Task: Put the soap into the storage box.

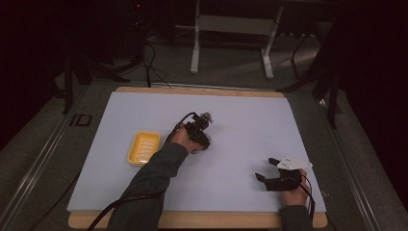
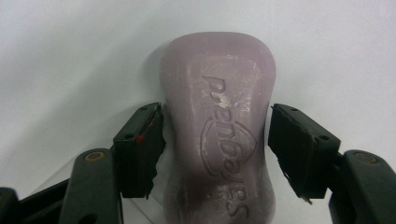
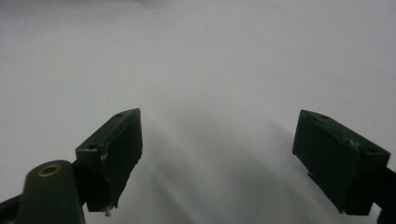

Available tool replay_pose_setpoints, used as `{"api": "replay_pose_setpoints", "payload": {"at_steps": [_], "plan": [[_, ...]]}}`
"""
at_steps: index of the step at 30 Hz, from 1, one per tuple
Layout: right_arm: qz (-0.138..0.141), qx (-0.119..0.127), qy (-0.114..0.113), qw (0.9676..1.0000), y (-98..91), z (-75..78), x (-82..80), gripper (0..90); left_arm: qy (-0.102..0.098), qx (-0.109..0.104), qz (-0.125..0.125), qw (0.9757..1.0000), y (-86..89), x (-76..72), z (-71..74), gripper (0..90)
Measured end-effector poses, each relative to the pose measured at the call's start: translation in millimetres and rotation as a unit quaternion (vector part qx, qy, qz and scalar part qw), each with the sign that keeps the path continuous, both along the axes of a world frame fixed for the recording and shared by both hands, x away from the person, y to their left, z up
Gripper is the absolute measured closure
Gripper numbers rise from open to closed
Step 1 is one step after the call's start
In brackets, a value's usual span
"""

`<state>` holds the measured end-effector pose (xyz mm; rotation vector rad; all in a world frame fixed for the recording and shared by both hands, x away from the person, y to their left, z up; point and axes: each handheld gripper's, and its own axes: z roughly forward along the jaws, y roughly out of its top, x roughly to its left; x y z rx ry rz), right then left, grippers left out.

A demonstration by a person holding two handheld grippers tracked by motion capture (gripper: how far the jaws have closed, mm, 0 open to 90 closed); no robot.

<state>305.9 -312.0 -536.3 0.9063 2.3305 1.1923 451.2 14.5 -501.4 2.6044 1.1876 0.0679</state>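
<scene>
Left gripper (image 2: 217, 140) was over the soap bar (image 2: 218, 126), pointing down at it, jaws straddling the bar's narrow waist. Left pad (image 2: 140, 149) looked to touch the bar's edge or sit just off it; right pad (image 2: 296, 144) had a thin gap to the bar. So not clamped: jaws open around the soap, no firm grip visible. Soap was pale purple, lying flat on the white sheet (image 2: 70, 56), embossed lettering facing up (letters partly worn).

In the high view the left gripper (image 1: 202, 126) sat just right of the yellow soap dish (image 1: 143, 147), the soap itself hidden under the gripper and hand. Dish was on the white sheet (image 1: 240, 125), empty side up.

Right gripper (image 3: 217, 158) was released, jaws wide apart, nothing between them, just the sheet below. In the high view the right gripper (image 1: 265, 169) was well right of the dish, near the sheet's front edge, resting low.
</scene>
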Motion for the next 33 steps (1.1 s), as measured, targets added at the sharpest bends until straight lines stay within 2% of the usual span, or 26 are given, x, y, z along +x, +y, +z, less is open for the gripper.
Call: {"api": "replay_pose_setpoints", "payload": {"at_steps": [8,12,17,33], "plan": [[0.000,-0.001,0.000,1.0000,0.1,0.0,0.0,15.7,-0.014,0.024,0.003,0.9996,-4.0,-2.7,-0.2,42.0],[0.000,-0.002,0.001,1.0000,0.3,0.0,0.0,15.7,-0.015,0.029,0.004,0.9994,-5.5,-3.0,0.0,43.3],[0.000,-0.002,0.002,1.0000,0.5,0.0,0.0,15.6,-0.009,0.034,-0.001,0.9994,-6.7,-2.6,1.4,48.7],[0.001,-0.002,0.002,1.0000,0.5,-0.1,0.2,15.7,-0.007,0.039,-0.010,0.9992,-8.6,-1.8,2.1,49.7]]}}
